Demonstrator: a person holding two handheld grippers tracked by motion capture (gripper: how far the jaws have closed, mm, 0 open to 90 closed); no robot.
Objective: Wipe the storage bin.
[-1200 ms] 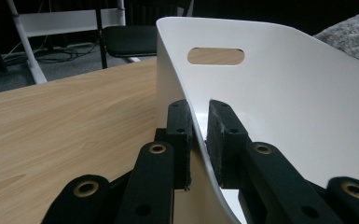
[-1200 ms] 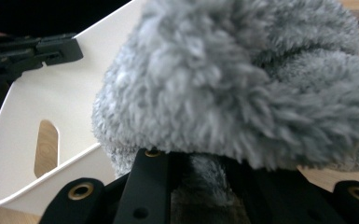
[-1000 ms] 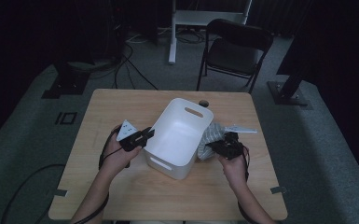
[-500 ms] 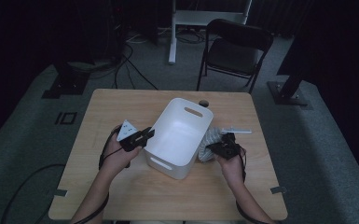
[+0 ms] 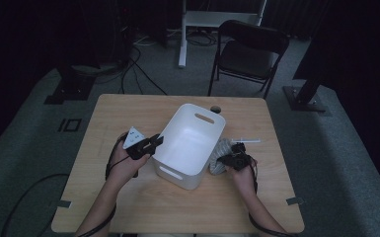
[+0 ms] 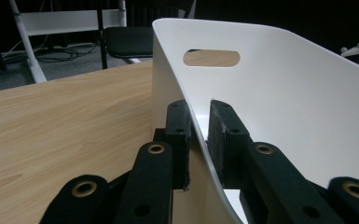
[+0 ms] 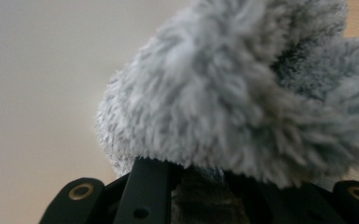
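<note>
The left tool (image 6: 196, 140) is clamped on the wall of the white bin (image 5: 190, 143), which stands mid-desk (image 5: 128, 207). The right tool (image 5: 231, 158) grips a grey fluffy cloth (image 7: 242, 93) just beside the bin's right wall. Risks: the thin wall may slip from the pads, tipping the bin; loose pile may snag on the rim as the cloth is lifted over.

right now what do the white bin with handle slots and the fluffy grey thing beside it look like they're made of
White bin with handle slots: looks like smooth moulded plastic, matte to faintly glossy; its thin wall curves evenly and the handle slot is cleanly cut. Fluffy grey thing: looks like soft plush or faux fur, with long pale grey fibres standing out in tufts; what lies under the pile is hidden.
</note>
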